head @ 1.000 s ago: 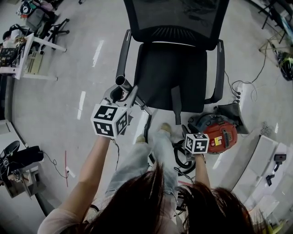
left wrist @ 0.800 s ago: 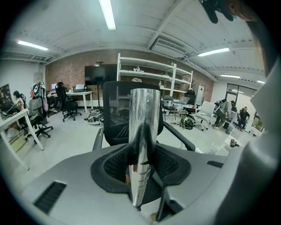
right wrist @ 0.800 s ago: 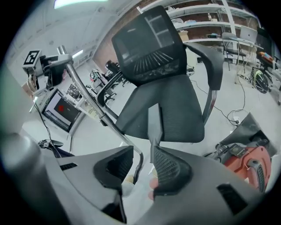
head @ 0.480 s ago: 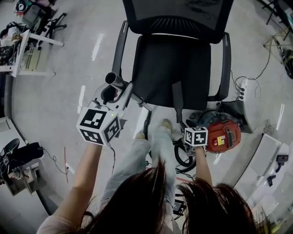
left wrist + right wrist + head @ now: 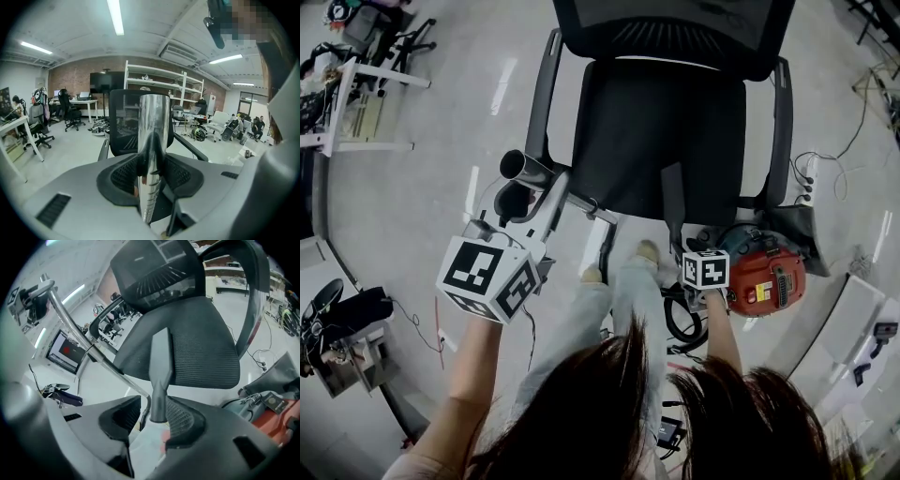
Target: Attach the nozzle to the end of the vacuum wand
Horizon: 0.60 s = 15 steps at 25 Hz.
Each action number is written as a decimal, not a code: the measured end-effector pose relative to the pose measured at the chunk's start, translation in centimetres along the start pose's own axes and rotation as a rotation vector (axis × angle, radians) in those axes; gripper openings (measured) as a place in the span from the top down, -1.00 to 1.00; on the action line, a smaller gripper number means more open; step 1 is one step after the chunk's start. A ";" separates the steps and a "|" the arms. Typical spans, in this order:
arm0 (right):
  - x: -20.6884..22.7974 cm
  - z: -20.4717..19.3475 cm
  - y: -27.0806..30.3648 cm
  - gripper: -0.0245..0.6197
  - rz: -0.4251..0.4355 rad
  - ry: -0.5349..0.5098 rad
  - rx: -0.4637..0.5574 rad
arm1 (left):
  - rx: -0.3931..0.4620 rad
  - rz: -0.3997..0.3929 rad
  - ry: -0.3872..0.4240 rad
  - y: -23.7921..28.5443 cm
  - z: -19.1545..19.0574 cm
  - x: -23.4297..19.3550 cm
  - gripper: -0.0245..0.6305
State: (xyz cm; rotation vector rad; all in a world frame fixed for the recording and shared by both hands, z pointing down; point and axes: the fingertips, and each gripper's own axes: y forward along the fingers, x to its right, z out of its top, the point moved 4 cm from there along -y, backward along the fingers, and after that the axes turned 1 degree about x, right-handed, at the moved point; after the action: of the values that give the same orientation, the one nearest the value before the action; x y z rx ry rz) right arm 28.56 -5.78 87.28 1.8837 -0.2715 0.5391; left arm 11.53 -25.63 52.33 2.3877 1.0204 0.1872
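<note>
The vacuum wand (image 5: 523,169), a chrome tube with an open end, slants up at the left of the black office chair (image 5: 666,141). My left gripper (image 5: 534,202) is shut on the wand, and in the left gripper view the tube (image 5: 152,140) stands upright between the jaws of my left gripper (image 5: 152,187). The grey crevice nozzle (image 5: 672,202) lies on the seat with its round end over the front edge. My right gripper (image 5: 152,420) has that nozzle (image 5: 160,362) end between its jaws, which are opening. There is a clear gap at the left pad.
A red vacuum canister (image 5: 764,277) with a black hose (image 5: 680,323) sits on the floor to the right of the person's legs (image 5: 623,281). The chair's armrests flank the seat. Desks (image 5: 356,103) stand far left, and cables trail at the right.
The left gripper with the wand has come lower and further left in the head view, its cube looming larger. The right gripper's cube has drawn nearer the nozzle's lower end.
</note>
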 end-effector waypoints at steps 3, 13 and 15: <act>0.2 0.0 1.4 0.43 0.005 -0.004 -0.024 | 0.012 -0.006 -0.006 0.2 -0.2 -0.2 0.44; 1.6 -0.1 4.7 0.43 -0.041 -0.020 -0.115 | 0.021 -0.017 -0.007 0.6 -0.4 -0.5 0.44; 1.7 -0.2 5.3 0.43 -0.038 -0.021 -0.131 | 0.011 -0.017 -0.009 0.6 -0.6 -0.6 0.44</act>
State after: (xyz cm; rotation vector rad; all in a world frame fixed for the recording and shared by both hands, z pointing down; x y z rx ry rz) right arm 27.72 -7.46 92.48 1.7648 -0.2771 0.4650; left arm 11.34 -26.17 53.19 2.3872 1.0401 0.1652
